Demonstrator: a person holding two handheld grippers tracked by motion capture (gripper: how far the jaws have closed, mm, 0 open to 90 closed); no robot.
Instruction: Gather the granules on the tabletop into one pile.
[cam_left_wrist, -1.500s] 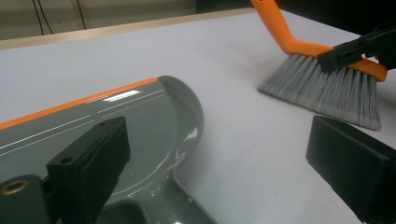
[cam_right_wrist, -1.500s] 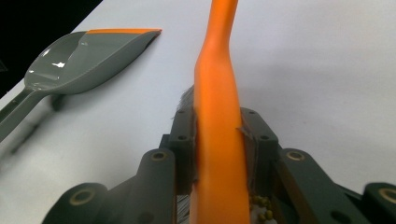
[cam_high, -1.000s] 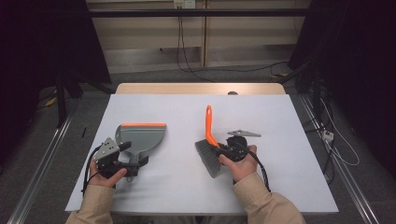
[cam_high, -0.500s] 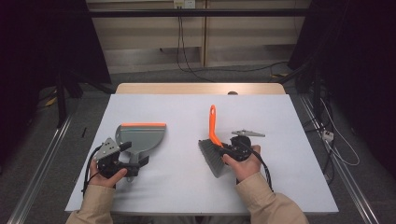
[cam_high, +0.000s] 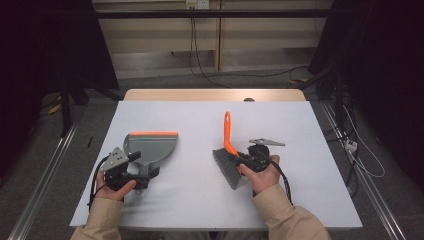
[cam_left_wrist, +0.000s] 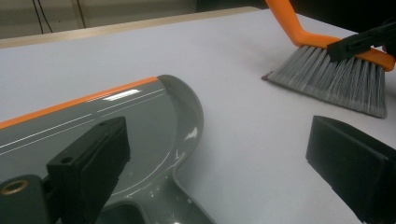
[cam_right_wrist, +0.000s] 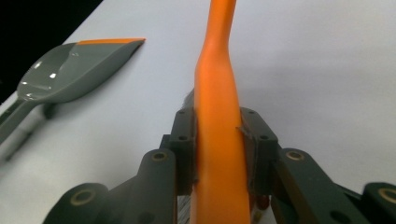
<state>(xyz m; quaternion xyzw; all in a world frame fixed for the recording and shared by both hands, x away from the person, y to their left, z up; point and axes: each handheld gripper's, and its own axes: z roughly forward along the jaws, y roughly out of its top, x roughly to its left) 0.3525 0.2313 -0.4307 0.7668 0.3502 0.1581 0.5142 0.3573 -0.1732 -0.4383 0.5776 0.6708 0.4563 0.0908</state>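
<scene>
Two tools are being readied: your right claw (cam_right_wrist: 217, 140) is clamping the brush (cam_high: 227, 150), while your left claw (cam_left_wrist: 224, 158) is gaping around the dustpan (cam_high: 150, 147) handle, ungripped.

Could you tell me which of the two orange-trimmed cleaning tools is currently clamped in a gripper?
The brush: the right gripper clamps its orange handle. The dustpan lies unclamped.

Even overhead light falls on the pale grey table top (cam_high: 200, 200), bright against dark surroundings at the left and right. Shadows under the hands are soft and short. The glossy grey plastic dustpan with an orange lip (cam_left_wrist: 140, 121) carries small white glare spots. In the right gripper view the orange plastic brush handle (cam_right_wrist: 219, 121) is blurred close up, and the 2 near jaws are soft.
</scene>
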